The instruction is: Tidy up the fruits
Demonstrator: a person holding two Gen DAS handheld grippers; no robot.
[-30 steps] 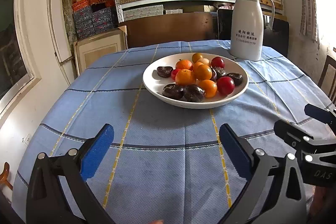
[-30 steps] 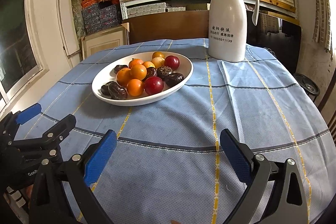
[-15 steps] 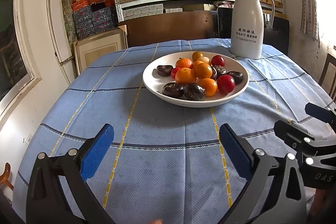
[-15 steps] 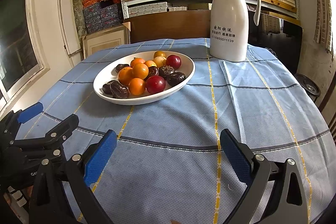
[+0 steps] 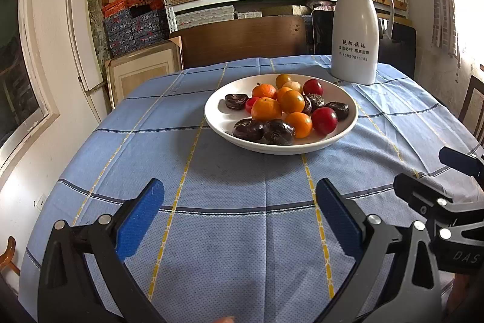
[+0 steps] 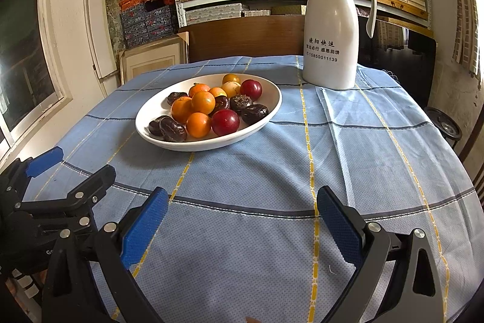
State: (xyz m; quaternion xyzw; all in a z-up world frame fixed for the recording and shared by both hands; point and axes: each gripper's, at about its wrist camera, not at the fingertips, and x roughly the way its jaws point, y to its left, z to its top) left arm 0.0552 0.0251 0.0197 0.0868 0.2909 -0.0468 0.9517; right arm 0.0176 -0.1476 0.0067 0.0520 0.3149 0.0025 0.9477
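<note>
**Fruit plate on the desk, both claws released**

The desk [image 5: 242, 171], covered in a blue checked cloth, carries a white jug [image 5: 355, 32] at its far edge and a white plate [image 5: 217, 117] near the middle. The plate holds oranges [image 5: 266, 109], red fruits [image 5: 324, 120] and dark brown fruits [image 5: 278, 131]. Only the right wrist view shows a black stand [image 6: 447, 127] beyond the desk's right edge. The plate lies well ahead of the left claw [image 5: 239, 209] and ahead-left of the right claw [image 6: 242, 215]. Both claws are spread wide, holding nothing, above bare cloth.
</note>
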